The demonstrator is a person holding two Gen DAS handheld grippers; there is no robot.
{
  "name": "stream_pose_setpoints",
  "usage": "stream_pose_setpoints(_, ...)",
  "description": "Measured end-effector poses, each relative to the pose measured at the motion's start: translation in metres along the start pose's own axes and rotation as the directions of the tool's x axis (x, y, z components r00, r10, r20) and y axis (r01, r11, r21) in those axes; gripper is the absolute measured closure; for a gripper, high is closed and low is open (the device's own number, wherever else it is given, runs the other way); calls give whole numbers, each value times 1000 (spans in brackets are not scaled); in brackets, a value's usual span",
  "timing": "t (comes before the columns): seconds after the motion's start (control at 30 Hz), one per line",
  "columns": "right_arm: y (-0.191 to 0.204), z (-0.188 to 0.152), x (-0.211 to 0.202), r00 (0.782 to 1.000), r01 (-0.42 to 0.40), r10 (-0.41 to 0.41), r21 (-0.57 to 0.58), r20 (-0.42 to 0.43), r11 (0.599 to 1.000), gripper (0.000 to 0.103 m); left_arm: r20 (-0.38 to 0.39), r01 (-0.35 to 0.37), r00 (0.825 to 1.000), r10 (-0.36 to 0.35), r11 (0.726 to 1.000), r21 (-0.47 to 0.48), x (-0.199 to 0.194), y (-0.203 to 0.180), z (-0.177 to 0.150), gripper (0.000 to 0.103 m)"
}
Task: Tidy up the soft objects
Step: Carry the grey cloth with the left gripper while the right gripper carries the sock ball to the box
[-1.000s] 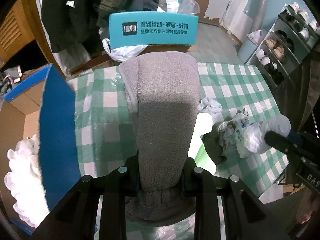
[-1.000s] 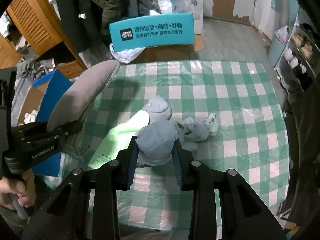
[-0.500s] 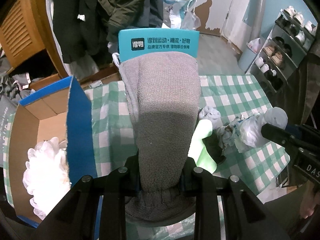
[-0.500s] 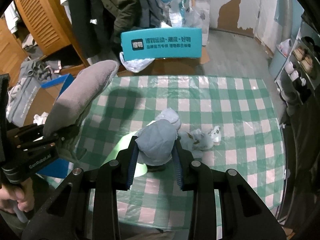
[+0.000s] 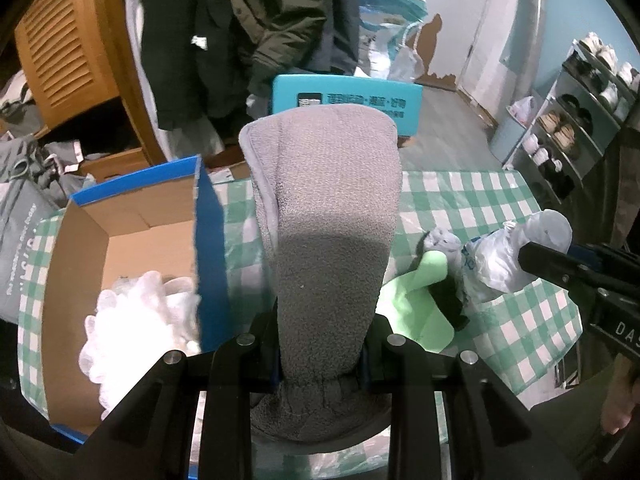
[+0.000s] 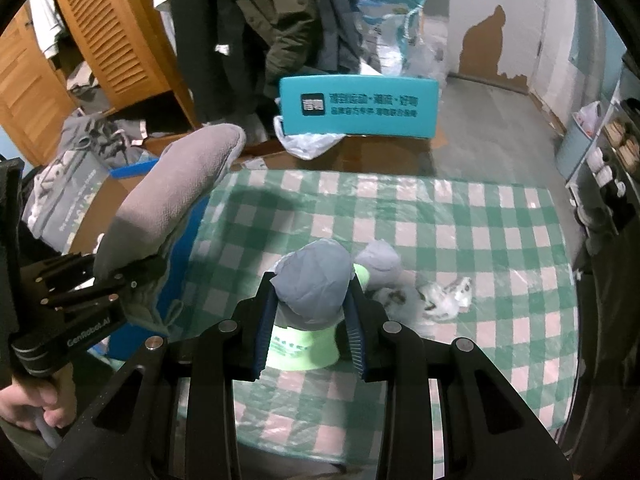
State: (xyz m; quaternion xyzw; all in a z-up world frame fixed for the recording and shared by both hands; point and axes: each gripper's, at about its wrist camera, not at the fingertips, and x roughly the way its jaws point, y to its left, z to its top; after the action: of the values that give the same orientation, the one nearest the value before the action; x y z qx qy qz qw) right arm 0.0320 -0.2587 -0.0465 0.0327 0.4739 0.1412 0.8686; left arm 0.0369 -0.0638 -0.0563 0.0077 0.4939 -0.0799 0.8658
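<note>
My left gripper [image 5: 320,354] is shut on a long grey fleece mitt [image 5: 328,216] that stands up above the checked table; the mitt also shows in the right wrist view [image 6: 168,204]. My right gripper [image 6: 310,320] is shut on a pale blue-grey soft bundle [image 6: 314,280], held above the table. An open cardboard box with blue flaps [image 5: 132,240] sits left of the mitt and holds a white fluffy item [image 5: 136,320]. A light green packet [image 5: 416,300], a grey sock [image 6: 378,260] and a white patterned sock [image 6: 444,296] lie on the table.
The green-and-white checked table [image 6: 440,216] has a teal-backed chair [image 6: 358,106] beyond its far edge. Hanging coats [image 6: 280,20] and a wooden louvred cabinet [image 6: 100,40] stand behind. A shoe rack [image 5: 580,112] is at the right. Grey clothes [image 6: 76,168] lie on the floor left.
Both grippers have risen and drawn back from the table with their loads. The left one has moved left, so more of the open box and its white contents shows.
</note>
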Motion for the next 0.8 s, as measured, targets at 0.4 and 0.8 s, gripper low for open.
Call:
stream_pose_setpoints(0.4, 47, 20, 10, 999, -39, 39, -68, 4, 997, 72, 24, -34, 999, 36, 997, -71, -15, 46, 0, 75)
stream_pose_setpoints(0.8, 94, 37, 23, 998, -66, 67, -140, -1, 988, 72, 32, -77, 996, 82, 988, -130, -24, 87, -4, 75)
